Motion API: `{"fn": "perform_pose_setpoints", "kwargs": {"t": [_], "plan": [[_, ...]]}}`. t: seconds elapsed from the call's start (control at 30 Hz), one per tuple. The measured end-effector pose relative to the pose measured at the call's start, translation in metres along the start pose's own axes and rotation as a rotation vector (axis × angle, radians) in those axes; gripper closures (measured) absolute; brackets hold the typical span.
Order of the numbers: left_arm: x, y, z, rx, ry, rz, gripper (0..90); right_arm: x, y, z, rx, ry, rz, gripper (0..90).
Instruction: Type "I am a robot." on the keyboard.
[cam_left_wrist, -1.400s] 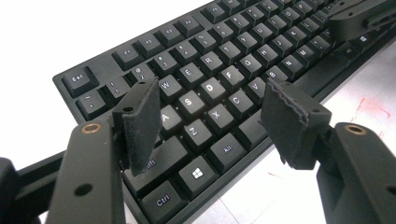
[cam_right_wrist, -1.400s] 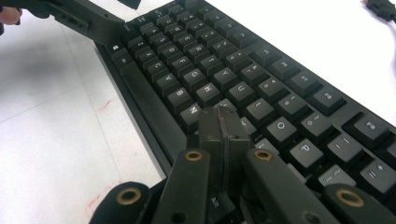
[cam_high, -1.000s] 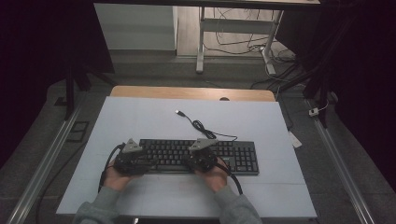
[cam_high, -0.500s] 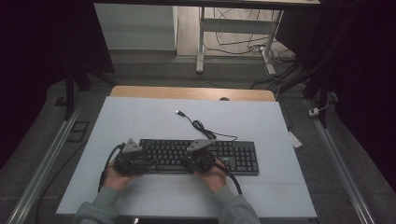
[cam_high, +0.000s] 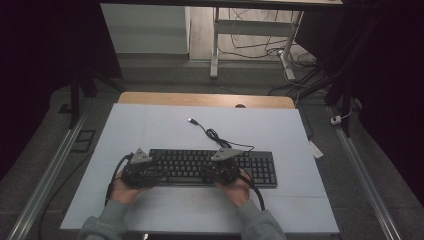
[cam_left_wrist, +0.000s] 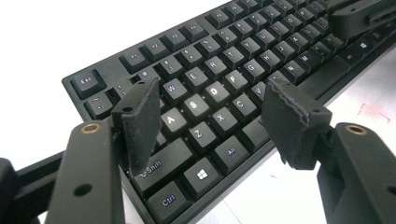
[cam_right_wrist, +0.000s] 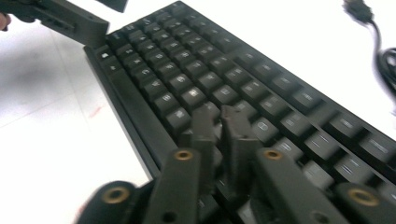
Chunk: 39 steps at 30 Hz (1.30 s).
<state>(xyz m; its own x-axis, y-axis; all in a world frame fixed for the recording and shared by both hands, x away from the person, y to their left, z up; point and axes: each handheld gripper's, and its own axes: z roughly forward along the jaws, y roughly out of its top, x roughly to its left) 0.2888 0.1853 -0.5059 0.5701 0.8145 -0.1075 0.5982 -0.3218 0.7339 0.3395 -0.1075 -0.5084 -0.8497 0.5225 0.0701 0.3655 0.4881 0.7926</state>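
The black full-size keyboard (cam_high: 212, 167) lies flat near the front edge of the pale desk (cam_high: 150, 125), its black cable with a USB plug (cam_high: 192, 120) trailing loose toward the far side, unplugged.

The one change is at the right tongs (cam_right_wrist: 219, 121). Their jaws have just been opening: a narrow slit now shows between the two pads in the right gripper view, and nothing is caught in it. The tips stand low over the keys in the right-hand half of the letter block, so close that I cannot tell whether they touch a keycap. The high view shows no shift of the right tongs (cam_high: 223, 167) or of the keyboard against the views from a second ago.

The left tongs (cam_left_wrist: 212, 114) stand wide open, pads apart with nothing between them, poised above the A, S, D and Z, X, C keys at the left end; in the high view they (cam_high: 142, 170) hover over the same end as before.

My reading is that the work is pressing keys with jaw tips. The slight parting on the right suggests one press is finished or a new one is being set up, with neither keyboard nor cable gripped.
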Motion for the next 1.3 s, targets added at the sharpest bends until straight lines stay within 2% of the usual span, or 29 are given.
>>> {"fn": "perform_pose_setpoints", "kwargs": {"t": [0.33,0.57,0.73,1.07,1.1,1.3], "plan": [[-0.001,0.000,0.001,0.001,0.002,0.001,36.7,-0.020,-0.021,-0.036,-0.026,-0.057,0.031,68.3],[-0.002,0.000,0.001,0.002,0.000,0.004,36.7,-0.033,-0.039,-0.067,-0.040,-0.098,0.047,64.4],[-0.002,0.001,0.002,0.003,0.001,0.005,36.7,-0.042,-0.050,-0.083,-0.045,-0.116,0.060,63.6],[-0.002,0.001,0.003,0.002,-0.009,0.006,36.7,-0.047,-0.059,-0.090,-0.046,-0.124,0.068,63.2],[-0.001,0.002,0.001,-0.016,-0.033,-0.012,36.7,-0.047,-0.059,-0.090,-0.048,-0.123,0.068,63.2],[-0.001,0.003,-0.001,-0.025,-0.032,-0.007,36.7,-0.047,-0.059,-0.091,-0.052,-0.122,0.066,63.1]]}}
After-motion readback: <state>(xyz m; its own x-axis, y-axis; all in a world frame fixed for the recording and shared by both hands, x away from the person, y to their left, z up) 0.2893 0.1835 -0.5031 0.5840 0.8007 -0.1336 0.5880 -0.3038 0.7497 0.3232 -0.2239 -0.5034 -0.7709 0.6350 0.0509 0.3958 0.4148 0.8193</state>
